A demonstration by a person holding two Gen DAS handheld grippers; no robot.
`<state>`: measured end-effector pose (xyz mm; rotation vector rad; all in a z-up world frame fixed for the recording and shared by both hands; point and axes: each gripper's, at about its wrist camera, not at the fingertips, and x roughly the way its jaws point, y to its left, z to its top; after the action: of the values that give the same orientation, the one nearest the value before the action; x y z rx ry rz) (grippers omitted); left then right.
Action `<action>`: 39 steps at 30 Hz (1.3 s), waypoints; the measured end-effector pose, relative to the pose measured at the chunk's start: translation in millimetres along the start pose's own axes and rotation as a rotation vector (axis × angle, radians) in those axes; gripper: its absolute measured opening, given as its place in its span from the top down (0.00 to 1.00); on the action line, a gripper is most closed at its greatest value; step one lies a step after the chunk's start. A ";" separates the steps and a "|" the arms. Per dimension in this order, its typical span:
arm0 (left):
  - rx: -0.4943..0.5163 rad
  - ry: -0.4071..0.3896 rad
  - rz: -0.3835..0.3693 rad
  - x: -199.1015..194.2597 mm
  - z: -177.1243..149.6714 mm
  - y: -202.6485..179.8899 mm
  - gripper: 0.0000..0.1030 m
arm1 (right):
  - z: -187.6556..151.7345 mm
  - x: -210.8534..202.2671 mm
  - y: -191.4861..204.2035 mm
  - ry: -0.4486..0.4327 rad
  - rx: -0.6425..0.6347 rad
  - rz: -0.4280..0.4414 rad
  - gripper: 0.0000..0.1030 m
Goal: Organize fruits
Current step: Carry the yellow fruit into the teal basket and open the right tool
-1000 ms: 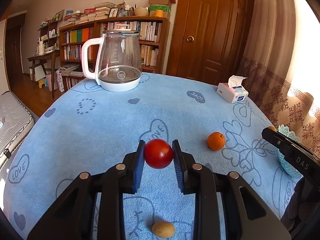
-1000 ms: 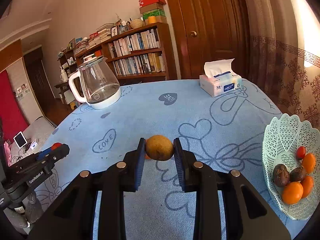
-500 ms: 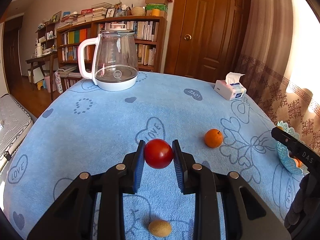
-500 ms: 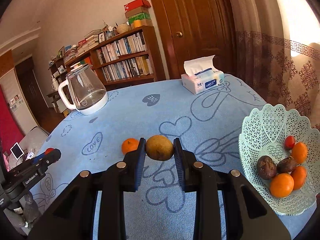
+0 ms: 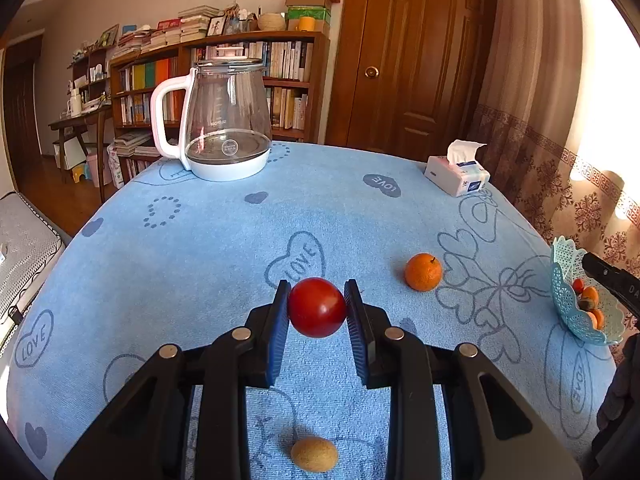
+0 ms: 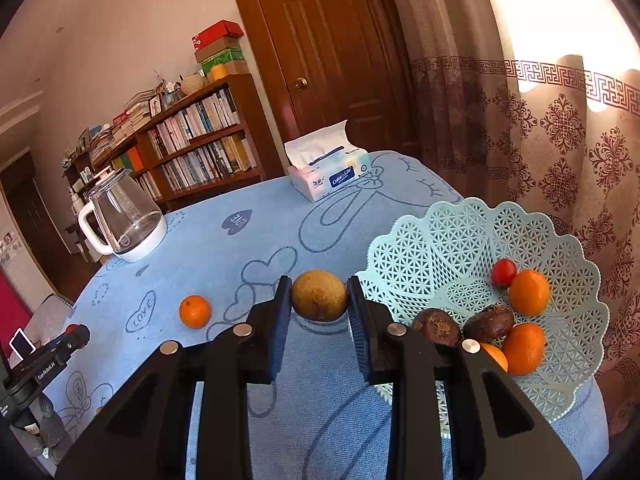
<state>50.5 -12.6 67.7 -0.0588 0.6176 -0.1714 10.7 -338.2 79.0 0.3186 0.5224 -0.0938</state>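
The right gripper (image 6: 319,297) is clamped on a brown fruit (image 6: 319,295) held above the blue cloth, just beside the near rim of the basket (image 6: 460,240); to do this step well, I would carry it over the rim and lower it toward the bare lattice on the left, clear of the oranges and dark fruits piled at the right, before letting the pads part. The left gripper (image 5: 317,307) holds a tomato (image 5: 317,307) in the air over the table. Only the right view shows what lies in the basket; the left view shows it merely as a sliver at the edge. The left view alone shows a second brown fruit (image 5: 314,453) on the cloth below, perhaps a kiwi. Both show the loose orange (image 5: 423,272).
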 end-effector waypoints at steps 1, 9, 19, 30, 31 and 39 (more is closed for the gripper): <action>0.002 0.000 -0.001 0.1 -0.3 -0.6 0.73 | 1.2 -1.3 -5.5 -0.004 0.008 -0.010 0.72; 0.011 0.003 0.000 -0.3 -1.6 -3.3 0.73 | 9.7 -2.2 -54.6 -0.006 0.105 -0.095 0.72; 0.013 0.004 0.001 0.0 -1.6 -4.0 0.73 | 5.4 16.2 -82.8 0.052 0.177 -0.153 0.72; 0.014 0.004 0.001 0.2 -1.6 -4.4 0.73 | 3.3 18.0 -87.1 0.058 0.211 -0.156 0.65; 0.014 0.004 0.000 0.2 -1.6 -4.5 0.73 | 3.1 17.2 -87.5 0.054 0.213 -0.158 0.64; 0.014 0.008 0.001 1.3 -2.2 -6.2 0.73 | 4.3 6.4 -89.0 -0.003 0.220 -0.192 0.47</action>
<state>49.3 -18.9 65.8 -0.0441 0.6245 -0.1756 3.2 -423.9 54.8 0.4830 0.5402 -0.3391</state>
